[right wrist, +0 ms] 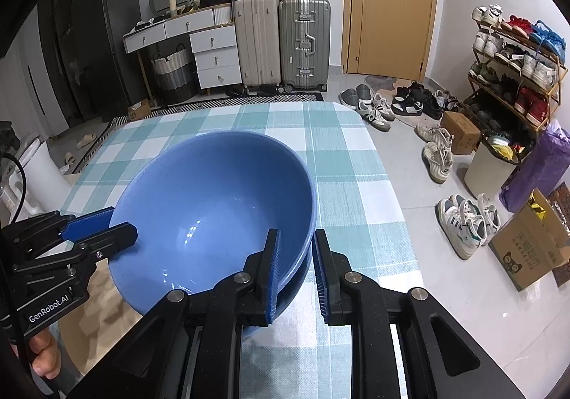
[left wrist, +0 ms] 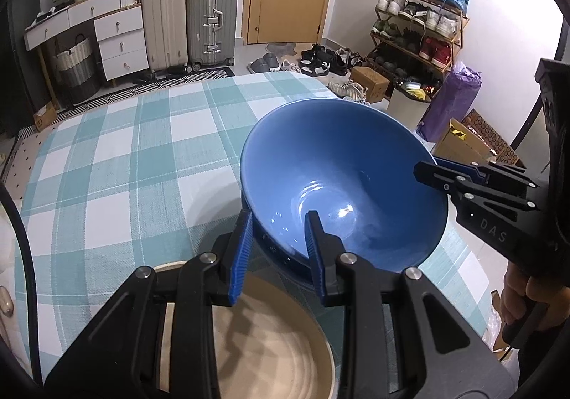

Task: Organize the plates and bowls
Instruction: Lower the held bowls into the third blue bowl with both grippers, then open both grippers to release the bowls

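Note:
A large blue bowl is tilted above the checked tablecloth, with a darker blue bowl showing just under it. My left gripper straddles the bowl's near rim, one finger inside and one outside, with gaps visible at the pads. My right gripper straddles the opposite rim of the same bowl the same way, and it shows in the left wrist view. The left gripper shows in the right wrist view. A beige plate lies below the left gripper.
The table with the teal checked cloth stretches ahead; its right edge drops to the floor with shoes and cardboard boxes. Suitcases, drawers and a door stand at the far wall.

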